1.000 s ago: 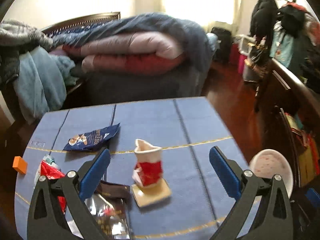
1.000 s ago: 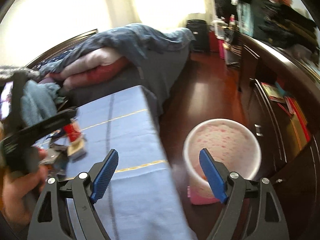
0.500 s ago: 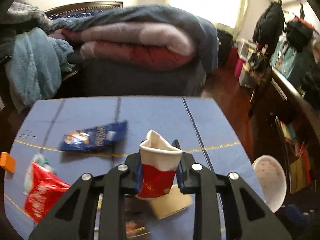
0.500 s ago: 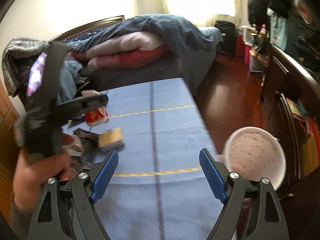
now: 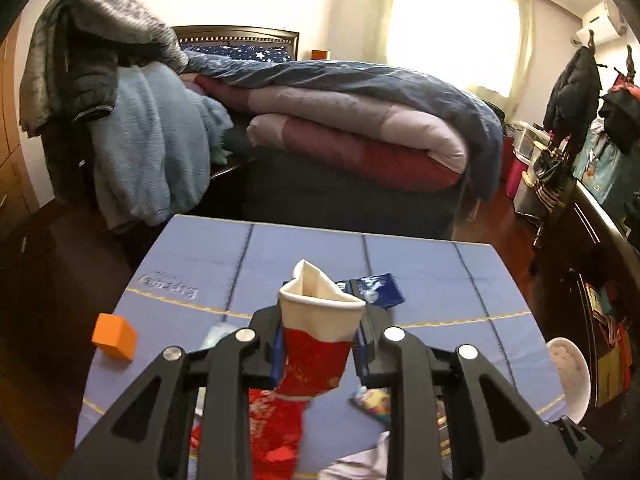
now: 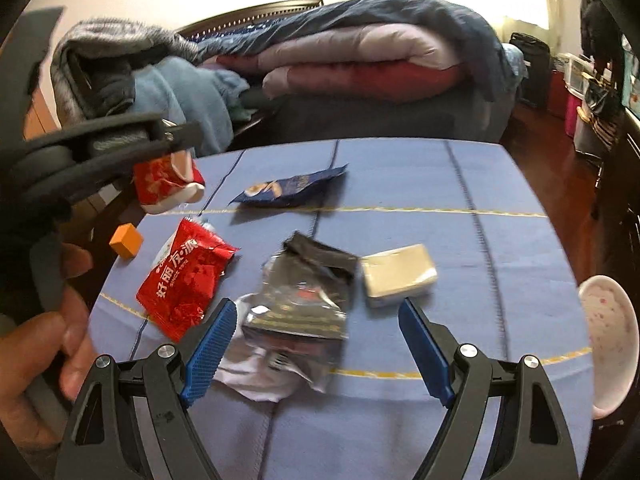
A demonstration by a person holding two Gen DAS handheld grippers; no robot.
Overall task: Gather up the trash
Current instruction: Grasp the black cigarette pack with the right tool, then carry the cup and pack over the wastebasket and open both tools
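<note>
My left gripper (image 5: 320,354) is shut on a crushed red-and-white paper cup (image 5: 316,344) and holds it above the blue table (image 5: 440,272). The cup also shows in the right wrist view (image 6: 168,184), at the upper left. My right gripper (image 6: 314,348) is open and empty, low over a black-and-silver foil wrapper (image 6: 308,300). On the table lie a red snack bag (image 6: 184,280), a dark blue snack bag (image 6: 292,188) and a cream box (image 6: 398,276). A white bin with pink specks (image 6: 608,336) stands past the table's right edge.
An orange block (image 6: 126,242) sits at the table's left edge. White paper (image 6: 256,380) lies under the foil wrapper. A bed with folded quilts (image 5: 352,128) stands behind the table. A dark cabinet (image 5: 592,248) runs along the right.
My left gripper closed on the paper cup and lifted it off the cream box, moving left. My right gripper swung from over the bin to over the wrappers on the table.
</note>
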